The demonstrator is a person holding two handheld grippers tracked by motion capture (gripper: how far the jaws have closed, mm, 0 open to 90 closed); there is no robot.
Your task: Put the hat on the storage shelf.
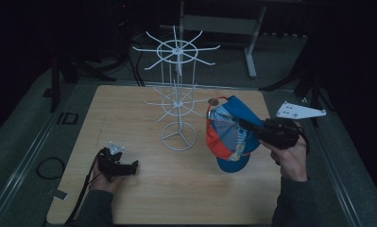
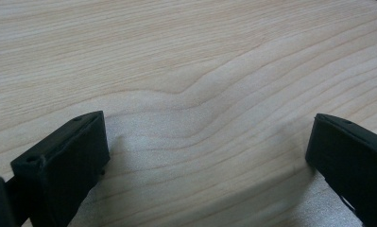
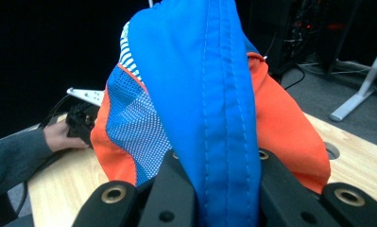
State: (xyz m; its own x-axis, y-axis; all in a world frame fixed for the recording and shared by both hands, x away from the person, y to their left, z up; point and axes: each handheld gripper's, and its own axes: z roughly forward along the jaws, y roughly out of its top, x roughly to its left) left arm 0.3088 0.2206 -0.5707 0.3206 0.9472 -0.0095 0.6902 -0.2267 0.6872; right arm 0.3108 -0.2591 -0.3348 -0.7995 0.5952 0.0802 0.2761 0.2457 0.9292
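A blue and orange cap (image 1: 231, 132) with mesh panels hangs in the air right of a white wire rack (image 1: 177, 94). My right gripper (image 1: 250, 126) is shut on the cap's blue fabric; in the right gripper view the cap (image 3: 200, 99) rises between the two jaws, pinched at their base. My left gripper (image 1: 132, 165) rests low over the wooden table (image 1: 129, 113) at the front left. In the left gripper view my left gripper (image 2: 207, 151) is open, with bare wood between its wide-apart fingers (image 2: 63, 161).
The rack has two tiers of spoke hooks and a ring base (image 1: 178, 137) at mid table. A round hole (image 3: 331, 150) sits in the tabletop near the cap. Dark stands and a desk frame (image 1: 252, 42) lie beyond the table's far edge.
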